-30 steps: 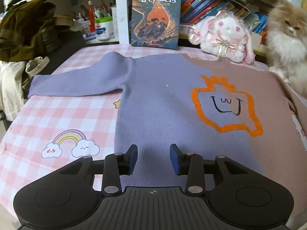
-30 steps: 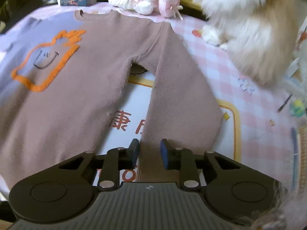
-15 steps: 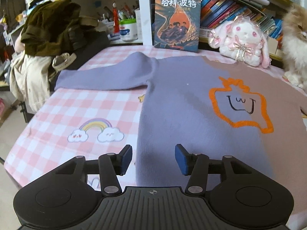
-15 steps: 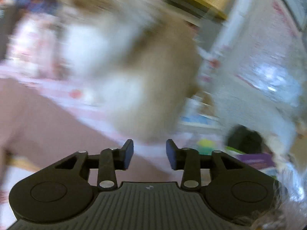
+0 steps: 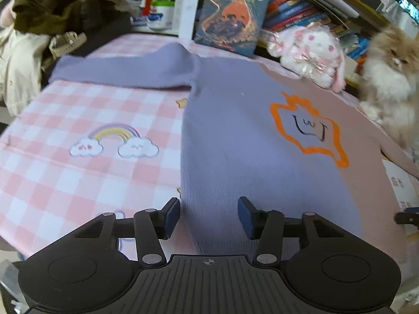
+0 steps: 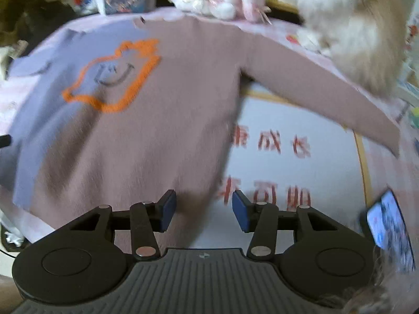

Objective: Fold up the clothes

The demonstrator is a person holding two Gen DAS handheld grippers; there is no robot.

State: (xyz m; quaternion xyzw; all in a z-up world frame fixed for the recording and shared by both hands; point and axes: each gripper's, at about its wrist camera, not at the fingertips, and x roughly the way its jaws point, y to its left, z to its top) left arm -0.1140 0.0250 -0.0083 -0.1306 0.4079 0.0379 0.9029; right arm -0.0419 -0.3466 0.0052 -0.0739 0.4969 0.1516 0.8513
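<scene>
A sweater [image 5: 235, 130], purple on its left half and mauve on its right with an orange-outlined face, lies flat on the table with both sleeves spread out. My left gripper [image 5: 209, 216] hovers over the lower left hem. Its jaws are closing, the purple edge shows below the gap, and the pads press on nothing. In the right wrist view my right gripper [image 6: 204, 209] stands open above the lower right corner of the sweater [image 6: 170, 130], also holding nothing. The mauve sleeve [image 6: 327, 99] stretches away to the right.
A pink checked cloth [image 5: 78, 178] covers the table, with a white mat [image 6: 288, 157] under the right side. A fluffy cat [image 5: 390, 78] sits at the right edge beside a plush bunny [image 5: 311, 52]. A book [image 5: 233, 13] stands behind, a clothes pile [image 5: 52, 0] lies at the left, and a phone [image 6: 387, 222] lies near right.
My right gripper let go of the mauve sleeve's cuff, swung past the cat and came back over the hem, open. The sleeve now lies outstretched. My left gripper shifted left to the sweater's edge.
</scene>
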